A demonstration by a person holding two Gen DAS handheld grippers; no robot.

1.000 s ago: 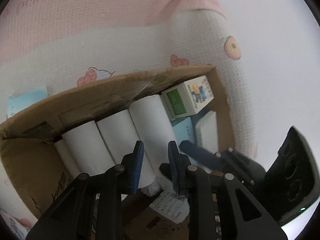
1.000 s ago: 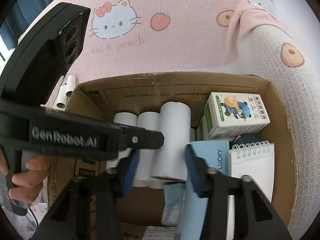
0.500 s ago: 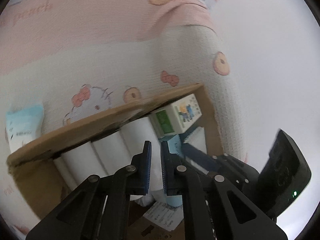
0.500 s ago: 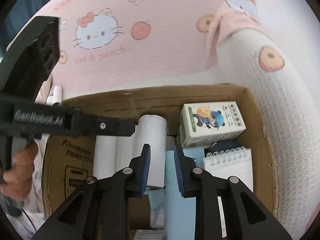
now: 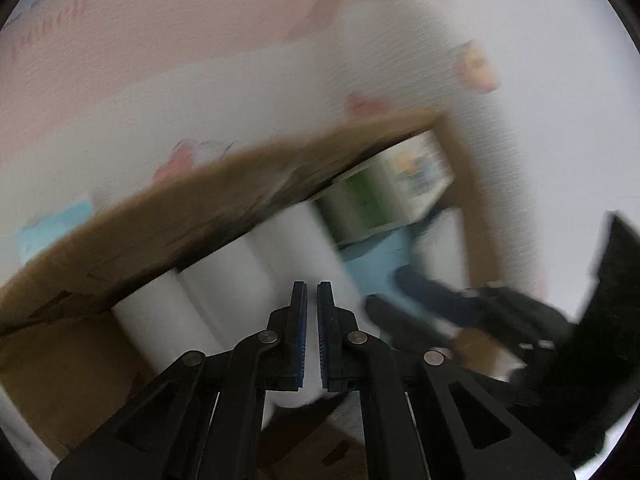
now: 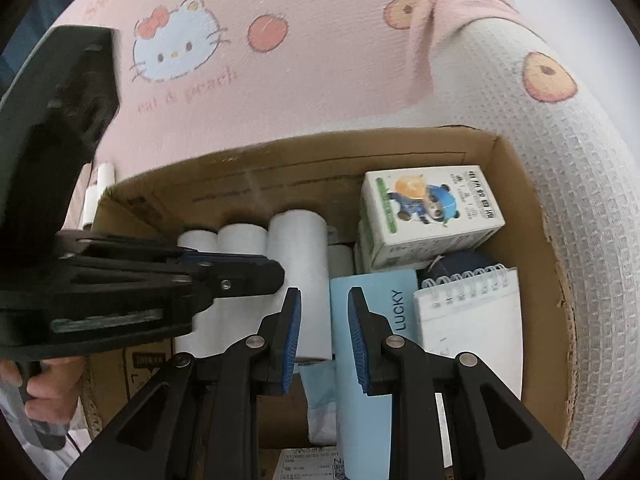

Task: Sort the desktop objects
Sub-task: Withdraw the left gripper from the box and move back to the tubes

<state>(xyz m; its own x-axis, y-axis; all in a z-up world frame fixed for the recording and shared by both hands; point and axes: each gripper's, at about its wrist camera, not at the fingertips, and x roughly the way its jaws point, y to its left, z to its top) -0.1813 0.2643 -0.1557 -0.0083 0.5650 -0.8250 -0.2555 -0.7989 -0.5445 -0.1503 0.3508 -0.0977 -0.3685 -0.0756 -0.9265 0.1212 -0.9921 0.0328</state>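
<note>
Both tongs over cardboard box (image 6: 516,208) w/ white rolls (image 6: 298,264): left tongs (image 5: 312,292) just squeezed together, empty; right tongs (image 6: 320,300) closed too, nothing pinched.

Motion-blurred left view, bright daylight
</note>
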